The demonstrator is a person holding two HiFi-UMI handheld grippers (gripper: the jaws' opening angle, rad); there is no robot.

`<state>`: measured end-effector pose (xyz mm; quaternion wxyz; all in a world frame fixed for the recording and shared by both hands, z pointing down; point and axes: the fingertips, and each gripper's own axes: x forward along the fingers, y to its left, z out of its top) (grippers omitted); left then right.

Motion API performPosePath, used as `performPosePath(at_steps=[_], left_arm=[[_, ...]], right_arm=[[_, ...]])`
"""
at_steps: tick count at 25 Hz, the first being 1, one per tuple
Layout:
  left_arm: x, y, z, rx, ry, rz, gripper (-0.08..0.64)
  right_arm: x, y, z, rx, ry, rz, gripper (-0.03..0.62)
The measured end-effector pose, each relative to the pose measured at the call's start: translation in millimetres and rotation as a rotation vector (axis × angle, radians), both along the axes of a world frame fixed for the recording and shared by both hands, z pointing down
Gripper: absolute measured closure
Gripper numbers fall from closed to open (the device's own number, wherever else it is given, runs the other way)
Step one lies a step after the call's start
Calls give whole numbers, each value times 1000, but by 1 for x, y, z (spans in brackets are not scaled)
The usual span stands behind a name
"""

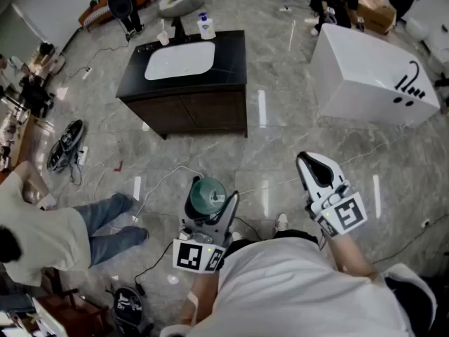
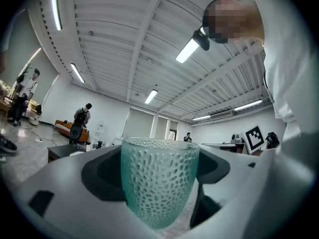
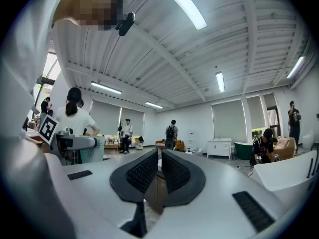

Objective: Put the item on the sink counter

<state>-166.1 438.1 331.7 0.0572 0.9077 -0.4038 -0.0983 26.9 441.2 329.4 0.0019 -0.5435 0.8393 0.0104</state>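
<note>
Clamping the cup (image 2: 159,183) across its belly, the left gripper (image 1: 210,206) has a jaw pressed to each side, and the cup stands upright between them, mouth up. It is held out in front of the person, well short of the counter (image 1: 228,62) across the room.

The cup is green, see-through and dimpled all over. I would guess pressed glass, though from here it could be hard plastic. Either way I'd judge it stiff and light. The dimples should give the pads some bite, but the wall tapers toward the foot, so a slack grip might let it slide. If it is glass, a hard set-down on the counter could chip it. The present hold at mid-height looks sound, since it leaves the foot free to land first.

The right gripper (image 1: 312,167) has its jaws together on nothing and is held level, off to the side.

The counter is a dark, flat top with a white basin (image 1: 179,60) sunk into it. A bottle (image 1: 205,27) stands at the back, and there is bare room to the basin's right. The floor (image 1: 280,139) is glossy grey stone with cables (image 1: 168,177) trailing across the way. A white tub (image 1: 365,76) sits to the right.
</note>
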Motion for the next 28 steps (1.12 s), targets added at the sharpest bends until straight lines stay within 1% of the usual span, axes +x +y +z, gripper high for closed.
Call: performPosePath(at_steps=[10, 17, 28], left_arm=[[-6, 4, 3, -7, 8, 12, 175], [-14, 7, 7, -8, 9, 17, 175], [-51, 15, 18, -17, 34, 68, 175]], right_arm=[[-10, 5, 5, -17, 2, 0, 543], [-10, 10, 1, 11, 22, 36, 542], [-46, 25, 6, -9, 18, 88, 542]])
